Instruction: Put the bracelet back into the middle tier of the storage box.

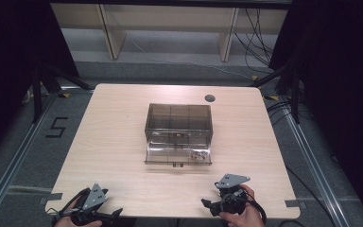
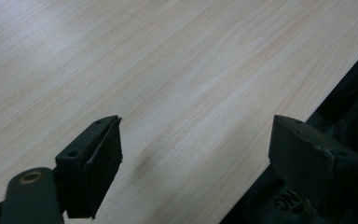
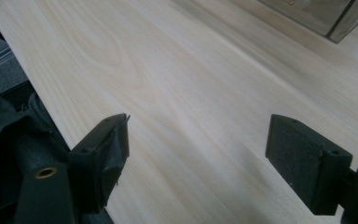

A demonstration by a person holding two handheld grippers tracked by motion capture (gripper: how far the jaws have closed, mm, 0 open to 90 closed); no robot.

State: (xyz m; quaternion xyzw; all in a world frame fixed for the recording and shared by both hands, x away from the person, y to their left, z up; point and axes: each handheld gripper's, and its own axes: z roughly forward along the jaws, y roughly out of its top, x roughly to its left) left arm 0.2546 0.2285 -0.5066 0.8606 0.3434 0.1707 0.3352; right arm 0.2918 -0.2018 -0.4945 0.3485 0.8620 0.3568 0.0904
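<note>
A smoky clear plastic drawer box stands in the middle of the wooden table. Its lowest drawer is pulled out toward me and holds a few small pale items at its right end. My left gripper rests at the table's near left edge; in its own view the left gripper is open over bare wood. My right gripper lies at the near right edge, held by a hand. In its own view the right gripper is open with nothing between the jaws, and a corner of the box shows far off.
A dark round hole sits in the tabletop behind the box on the right. Metal floor rails run along both sides of the table. Shelving legs and loose cables stand beyond the far edge.
</note>
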